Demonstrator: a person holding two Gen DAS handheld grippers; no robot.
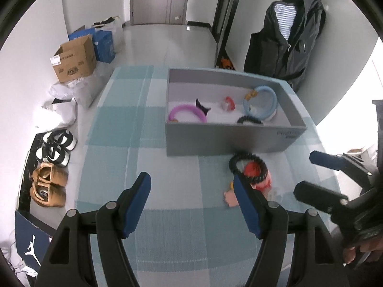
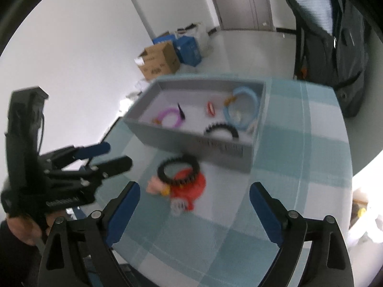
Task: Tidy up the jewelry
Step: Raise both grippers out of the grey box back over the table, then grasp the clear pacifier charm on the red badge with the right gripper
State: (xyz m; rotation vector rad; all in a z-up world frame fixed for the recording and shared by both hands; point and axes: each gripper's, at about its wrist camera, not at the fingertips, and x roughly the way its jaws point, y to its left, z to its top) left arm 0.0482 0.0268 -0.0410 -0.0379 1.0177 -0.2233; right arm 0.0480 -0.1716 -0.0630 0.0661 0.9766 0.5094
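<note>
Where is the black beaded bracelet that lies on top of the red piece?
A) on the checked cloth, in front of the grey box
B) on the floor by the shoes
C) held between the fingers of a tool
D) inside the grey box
A: the black beaded bracelet lies on the checked cloth just outside the near wall of the grey box, with no tool touching it.

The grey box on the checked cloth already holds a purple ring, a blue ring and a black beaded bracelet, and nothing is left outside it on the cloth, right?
Not quite. The grey box does hold the purple ring, blue ring and a black beaded bracelet, but a second black bracelet and a red piece lie on the cloth in front of it, as both wrist views show.
</note>
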